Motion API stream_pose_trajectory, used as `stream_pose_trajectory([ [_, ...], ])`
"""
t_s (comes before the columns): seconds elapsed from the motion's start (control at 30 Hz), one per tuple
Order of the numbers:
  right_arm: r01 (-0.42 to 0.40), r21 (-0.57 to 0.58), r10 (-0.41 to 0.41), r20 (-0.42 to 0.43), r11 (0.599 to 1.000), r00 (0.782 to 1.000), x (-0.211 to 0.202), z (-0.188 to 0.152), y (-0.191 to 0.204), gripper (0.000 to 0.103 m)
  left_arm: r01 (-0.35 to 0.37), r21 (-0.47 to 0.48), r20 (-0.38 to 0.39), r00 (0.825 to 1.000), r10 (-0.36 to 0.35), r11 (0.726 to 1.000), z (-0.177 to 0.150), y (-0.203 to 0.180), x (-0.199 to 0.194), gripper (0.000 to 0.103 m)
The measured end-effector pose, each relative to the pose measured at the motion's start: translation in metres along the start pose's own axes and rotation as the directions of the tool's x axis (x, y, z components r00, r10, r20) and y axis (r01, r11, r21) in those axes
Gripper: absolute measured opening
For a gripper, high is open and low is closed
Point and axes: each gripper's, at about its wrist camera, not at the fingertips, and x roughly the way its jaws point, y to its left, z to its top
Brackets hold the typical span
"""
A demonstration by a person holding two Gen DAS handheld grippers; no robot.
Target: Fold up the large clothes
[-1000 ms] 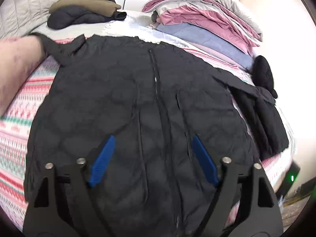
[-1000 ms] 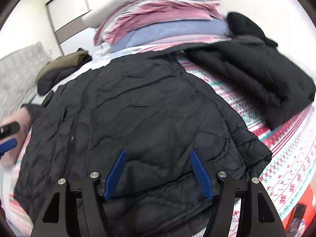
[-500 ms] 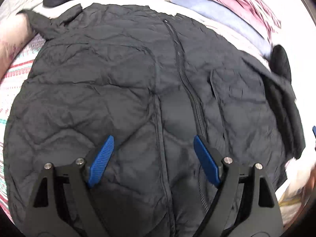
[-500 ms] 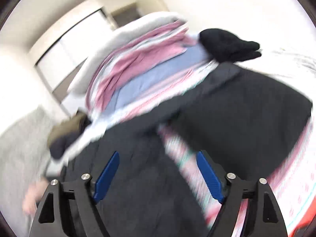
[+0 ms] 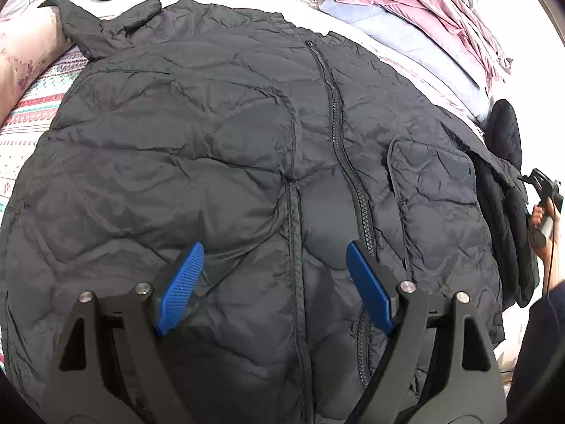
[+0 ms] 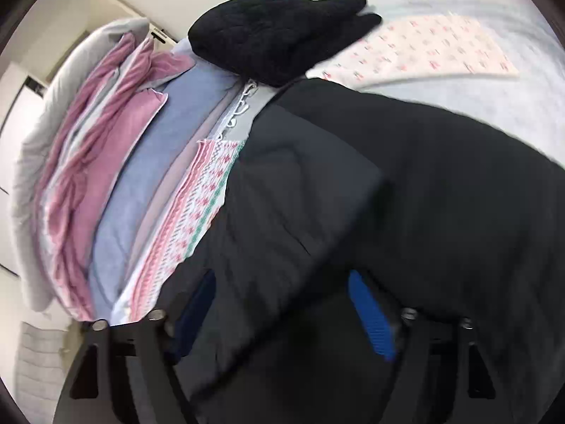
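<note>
item: one large black quilted zip-front jacket (image 5: 247, 162), which lay front-up and spread flat on the patterned pink-and-green bedcover (image 5: 31, 106), a layout we judged was meant to ready it for folding. the left gripper (image 5: 272, 282) hovered over the lower front with its blue pads well apart and nothing between them, released. the right gripper (image 6: 282, 311) was at the jacket's folded black sleeve (image 6: 353, 212) on the jacket's far side; its jaws were closing with sleeve fabric lying between them, though we could not tell whether the pads were pressing yet, that view being blurred and one pad shadowed. also listed: a stack of folded pink, blue and grey bedding (image 6: 106, 162) with a small black knitted item (image 6: 275, 35) on top. the jacket's hem was cut off behind the left gripper's frame; a sleeve end at upper left was only partly visible.
</note>
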Motion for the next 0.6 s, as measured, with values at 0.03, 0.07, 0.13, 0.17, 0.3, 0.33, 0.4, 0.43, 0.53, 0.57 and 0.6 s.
stream_pose_trajectory([
  [0.03, 0.041, -0.025, -0.041, 0.001, 0.999, 0.999, 0.007, 0.001, 0.007, 0.035, -0.005, 0.0, 0.006, 1.0, 0.005, 1.0, 0.0, 0.0, 0.0, 0.083],
  [0.07, 0.079, -0.049, -0.079, -0.003, 0.996, 0.997, 0.013, 0.0, 0.013, 0.006, -0.01, 0.001, 0.015, 1.0, 0.01, 1.0, 0.0, 0.0, -0.001, 0.083],
  [0.13, 0.106, -0.088, -0.105, 0.012, 0.99, 0.994, 0.017, 0.001, 0.021, 0.005, -0.015, 0.004, 0.032, 0.999, 0.015, 1.0, 0.001, -0.001, -0.002, 0.083],
  [0.17, 0.123, -0.106, -0.118, 0.051, 0.987, 0.992, 0.013, 0.003, 0.026, 0.004, -0.013, 0.006, 0.038, 0.999, 0.012, 1.0, 0.001, -0.001, -0.003, 0.083],
  [0.3, 0.176, -0.177, -0.148, 0.16, 0.968, 0.976, -0.014, 0.022, 0.048, 0.004, 0.018, 0.023, 0.07, 0.997, -0.02, 1.0, 0.002, -0.004, -0.011, 0.083],
  [0.33, 0.182, -0.188, -0.15, 0.172, 0.965, 0.974, -0.02, 0.029, 0.053, 0.004, 0.015, 0.03, 0.082, 0.996, -0.017, 0.999, 0.002, -0.006, -0.014, 0.083],
  [0.4, 0.219, -0.207, -0.173, 0.216, 0.954, 0.961, -0.034, 0.042, 0.069, 0.004, -0.003, 0.041, 0.099, 0.995, -0.001, 0.999, 0.003, -0.007, -0.016, 0.083],
  [0.43, 0.247, -0.22, -0.189, 0.256, 0.944, 0.948, -0.044, 0.047, 0.075, 0.003, -0.012, 0.049, 0.107, 0.994, 0.007, 0.999, 0.003, -0.008, -0.017, 0.083],
  [0.53, 0.286, -0.286, -0.187, 0.326, 0.915, 0.927, -0.055, 0.045, 0.094, 0.004, -0.016, 0.063, 0.105, 0.994, 0.009, 0.998, 0.004, -0.009, -0.015, 0.083],
  [0.57, 0.282, -0.321, -0.169, 0.339, 0.904, 0.926, -0.057, 0.037, 0.101, 0.004, -0.015, 0.058, 0.106, 0.994, 0.008, 0.998, 0.005, -0.007, -0.015, 0.083],
  [0.6, 0.265, -0.35, -0.138, 0.348, 0.898, 0.927, -0.06, 0.028, 0.108, 0.004, -0.014, 0.052, 0.109, 0.994, 0.008, 0.999, 0.006, -0.006, -0.016, 0.083],
])
